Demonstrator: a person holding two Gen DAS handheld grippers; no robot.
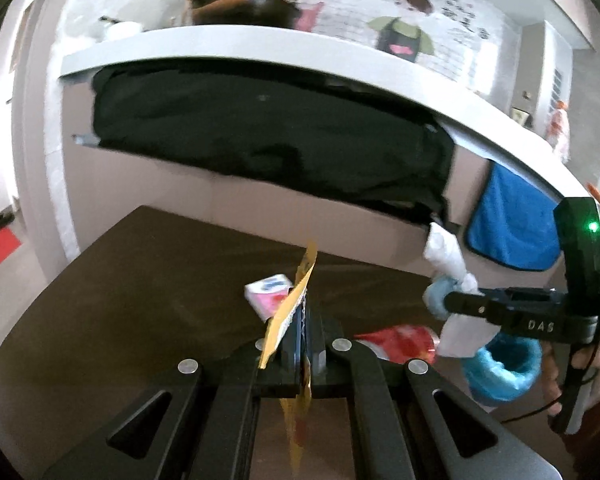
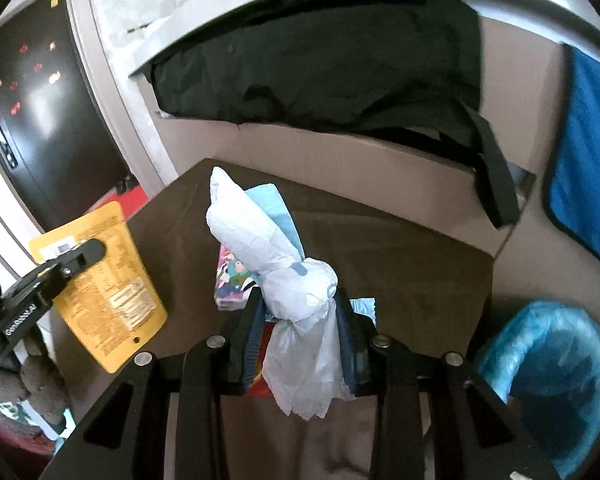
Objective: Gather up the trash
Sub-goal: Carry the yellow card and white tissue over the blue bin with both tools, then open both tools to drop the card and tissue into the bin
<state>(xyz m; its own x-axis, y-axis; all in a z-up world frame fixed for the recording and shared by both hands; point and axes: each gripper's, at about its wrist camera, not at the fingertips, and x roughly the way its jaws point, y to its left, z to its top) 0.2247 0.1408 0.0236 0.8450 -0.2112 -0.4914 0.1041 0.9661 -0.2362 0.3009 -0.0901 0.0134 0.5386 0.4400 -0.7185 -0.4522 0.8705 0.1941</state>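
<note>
My left gripper [image 1: 305, 328] is shut on a flat yellow snack pouch [image 1: 290, 312], held edge-on above the brown table; it also shows in the right wrist view [image 2: 108, 280]. My right gripper [image 2: 300, 320] is shut on a knotted white plastic bag [image 2: 296, 292], also seen from the left wrist view [image 1: 450, 276]. A bin lined with a blue bag [image 2: 552, 364] stands at the right, below the right gripper [image 1: 504, 364]. A small pink-and-white carton [image 1: 270, 292] lies on the table beyond the pouch.
A red wrapper [image 1: 400, 344] lies on the brown table [image 1: 160, 280]. Behind it is a counter with a black cloth [image 1: 260, 136] and a blue towel [image 1: 512, 224] hanging from its edge. A pan [image 1: 236, 8] sits on top.
</note>
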